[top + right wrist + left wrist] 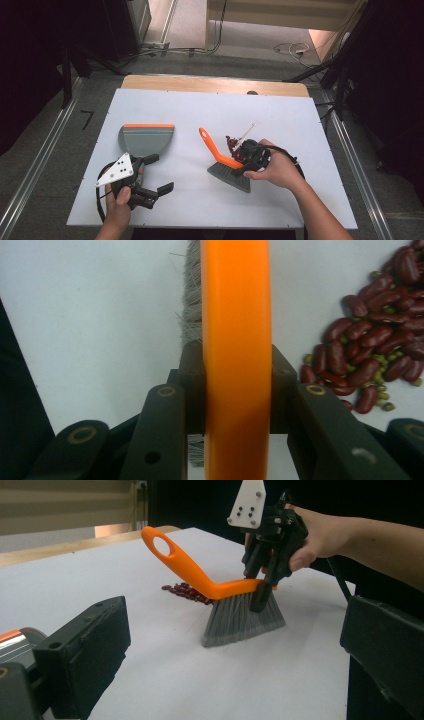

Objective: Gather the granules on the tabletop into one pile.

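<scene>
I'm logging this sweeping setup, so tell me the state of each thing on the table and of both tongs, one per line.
Brush: bristles down on the table, orange handle angled up, clamped at its back.
Right tongs: shut on the brush.
Left tongs: open, holding nothing, beside the dustpan.
Dustpan: flat on the table, no beans inside.
Beans: loose pile of red and small green ones on the table beside the brush, unswept.

even overhead light leaves the white table (210, 107) bright against dark surroundings (a lit strip of floor glows beyond it). shadows are soft. close between the right tongs (237, 390), the orange brush handle (236, 340) looks slightly blurred.
</scene>
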`<action>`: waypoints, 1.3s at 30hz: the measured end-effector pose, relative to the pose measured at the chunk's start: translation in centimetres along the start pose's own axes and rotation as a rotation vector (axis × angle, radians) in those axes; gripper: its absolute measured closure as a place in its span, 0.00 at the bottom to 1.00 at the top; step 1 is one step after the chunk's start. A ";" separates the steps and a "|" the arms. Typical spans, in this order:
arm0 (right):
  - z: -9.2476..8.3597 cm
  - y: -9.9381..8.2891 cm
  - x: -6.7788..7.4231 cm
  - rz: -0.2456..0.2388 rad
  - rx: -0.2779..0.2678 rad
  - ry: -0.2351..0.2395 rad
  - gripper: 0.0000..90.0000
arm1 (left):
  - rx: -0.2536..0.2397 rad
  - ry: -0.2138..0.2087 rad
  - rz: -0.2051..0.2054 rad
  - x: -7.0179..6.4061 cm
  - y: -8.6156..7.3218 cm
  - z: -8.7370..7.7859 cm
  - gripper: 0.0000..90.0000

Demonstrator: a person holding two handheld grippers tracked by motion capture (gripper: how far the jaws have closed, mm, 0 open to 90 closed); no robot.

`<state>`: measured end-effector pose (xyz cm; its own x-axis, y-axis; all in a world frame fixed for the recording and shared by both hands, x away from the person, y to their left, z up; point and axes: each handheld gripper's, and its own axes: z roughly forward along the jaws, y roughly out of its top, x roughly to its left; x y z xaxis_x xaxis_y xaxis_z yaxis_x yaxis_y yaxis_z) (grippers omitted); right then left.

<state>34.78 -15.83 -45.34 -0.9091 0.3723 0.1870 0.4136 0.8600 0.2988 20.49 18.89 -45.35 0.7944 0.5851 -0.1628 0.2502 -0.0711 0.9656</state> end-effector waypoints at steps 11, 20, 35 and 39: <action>-0.7 0.2 -2.3 0.028 -0.009 -0.040 0.75 | 0.000 0.000 -0.001 0.0 0.0 0.0 0.01; -1.1 0.5 -4.0 0.042 -0.009 -0.055 0.75 | 0.004 -0.002 0.000 0.0 -0.1 0.0 0.01; -1.5 0.9 -5.7 0.054 -0.014 -0.094 0.75 | 0.009 -0.004 -0.002 0.0 -0.1 0.1 0.01; -1.6 1.1 -5.9 0.038 -0.013 -0.104 0.75 | 0.010 -0.004 -0.003 0.0 -0.1 0.1 0.01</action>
<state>40.66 -17.66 -44.65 -0.8928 0.4391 0.1005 0.4477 0.8404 0.3056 20.54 18.78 -45.50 0.7962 0.5817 -0.1663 0.2576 -0.0772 0.9632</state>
